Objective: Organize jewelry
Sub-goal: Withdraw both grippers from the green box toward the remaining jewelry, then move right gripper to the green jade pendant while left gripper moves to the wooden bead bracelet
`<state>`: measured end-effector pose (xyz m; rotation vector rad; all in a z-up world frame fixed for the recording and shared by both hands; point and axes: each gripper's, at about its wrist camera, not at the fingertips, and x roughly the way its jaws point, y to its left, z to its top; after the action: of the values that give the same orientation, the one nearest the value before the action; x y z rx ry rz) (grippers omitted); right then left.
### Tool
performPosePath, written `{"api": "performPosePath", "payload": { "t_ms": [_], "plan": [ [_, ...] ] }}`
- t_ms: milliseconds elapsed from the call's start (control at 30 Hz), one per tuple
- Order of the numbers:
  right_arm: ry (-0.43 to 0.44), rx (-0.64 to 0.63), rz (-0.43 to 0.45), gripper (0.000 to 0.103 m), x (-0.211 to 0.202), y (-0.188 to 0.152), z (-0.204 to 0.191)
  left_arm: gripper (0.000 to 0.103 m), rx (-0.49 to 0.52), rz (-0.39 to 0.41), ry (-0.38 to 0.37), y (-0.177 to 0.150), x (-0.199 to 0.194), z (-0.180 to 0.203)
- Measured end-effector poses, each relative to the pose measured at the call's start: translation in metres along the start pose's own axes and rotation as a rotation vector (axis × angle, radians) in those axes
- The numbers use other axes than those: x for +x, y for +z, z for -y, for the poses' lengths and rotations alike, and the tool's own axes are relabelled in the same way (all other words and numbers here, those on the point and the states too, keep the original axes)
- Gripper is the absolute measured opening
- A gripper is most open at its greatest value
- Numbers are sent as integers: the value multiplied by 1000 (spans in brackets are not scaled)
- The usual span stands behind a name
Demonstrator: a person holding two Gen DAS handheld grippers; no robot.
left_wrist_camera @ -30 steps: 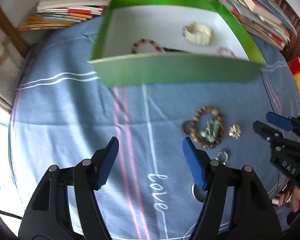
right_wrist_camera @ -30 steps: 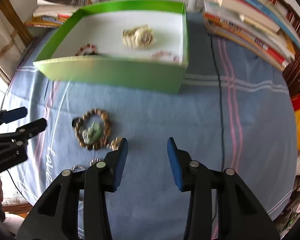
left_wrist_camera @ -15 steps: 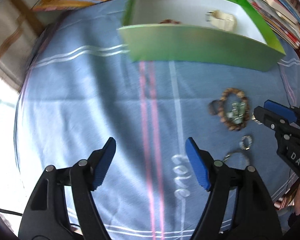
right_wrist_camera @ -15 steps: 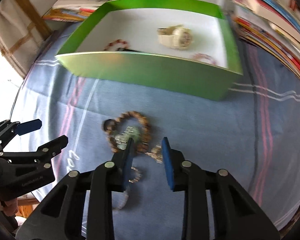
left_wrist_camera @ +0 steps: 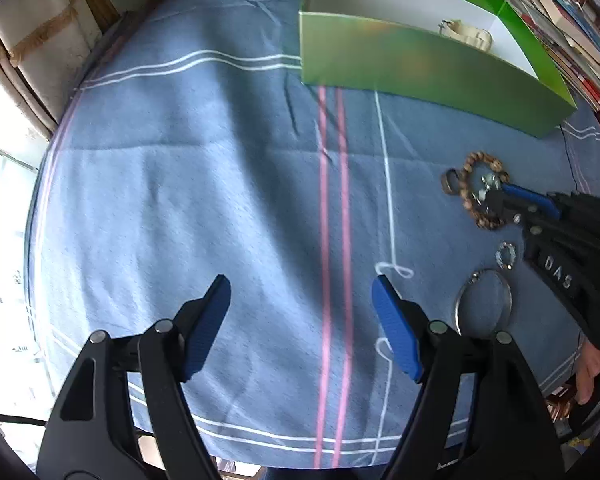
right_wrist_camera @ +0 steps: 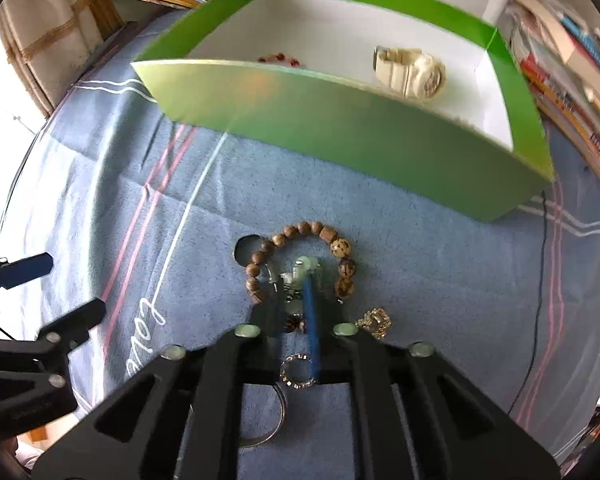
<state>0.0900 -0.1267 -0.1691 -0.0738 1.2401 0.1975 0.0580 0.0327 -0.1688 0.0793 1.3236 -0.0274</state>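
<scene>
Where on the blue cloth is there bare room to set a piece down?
The blue striped cloth is bare left of the pink stripes, below the green cardboard box. It is crowded around the brown wooden bead bracelet, where rings and the right gripper cluster.

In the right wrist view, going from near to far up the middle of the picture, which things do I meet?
Small silver ring → right gripper, jaws shut → wooden bead bracelet → green box → cream watch inside it.

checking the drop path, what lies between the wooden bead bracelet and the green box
Only bare blue tablecloth separates the wooden bead bracelet from the green box, seen in the right wrist view.
</scene>
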Motion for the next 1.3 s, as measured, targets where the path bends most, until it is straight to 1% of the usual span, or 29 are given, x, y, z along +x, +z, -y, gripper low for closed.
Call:
{"api": "performPosePath", "payload": {
  "t_ms": [67,133,267,367,467,600,700,800,933,1033,1167,1300],
  "plan": [
    [-1,3,15,7,-7,0,0,73,-6,-3,-9,-6,0,3],
    [3,18,35,7,-17,0,2,73,-11,-5,-18,-6,0,4],
    [-2,60,73,7,-40,-2,16,73,-8,-10,-27,-7,0,12],
    [-39,97,99,7,-56,-6,32,73,-2,-6,-29,-6,0,16],
    [-94,142,101,7,-65,-16,57,73,8,-5,-31,-5,0,22],
    [-143,223,55,7,-57,-31,86,74,27,-11,-35,-2,0,32],
    [-142,268,23,7,-49,-43,97,74,41,-15,-38,6,4,40],
    [-125,299,-4,7,-42,-53,100,74,44,-8,-50,12,3,46],
    [-113,319,-2,8,-41,-56,100,74,24,-5,-95,27,4,52],
    [-117,327,8,16,-44,-60,102,74,26,-10,-122,38,7,62],
    [-120,351,10,17,-45,-62,107,74,73,-13,-150,50,11,87],
    [-124,389,5,17,-45,-68,115,74,79,-40,-203,64,20,108]
  ]
}}
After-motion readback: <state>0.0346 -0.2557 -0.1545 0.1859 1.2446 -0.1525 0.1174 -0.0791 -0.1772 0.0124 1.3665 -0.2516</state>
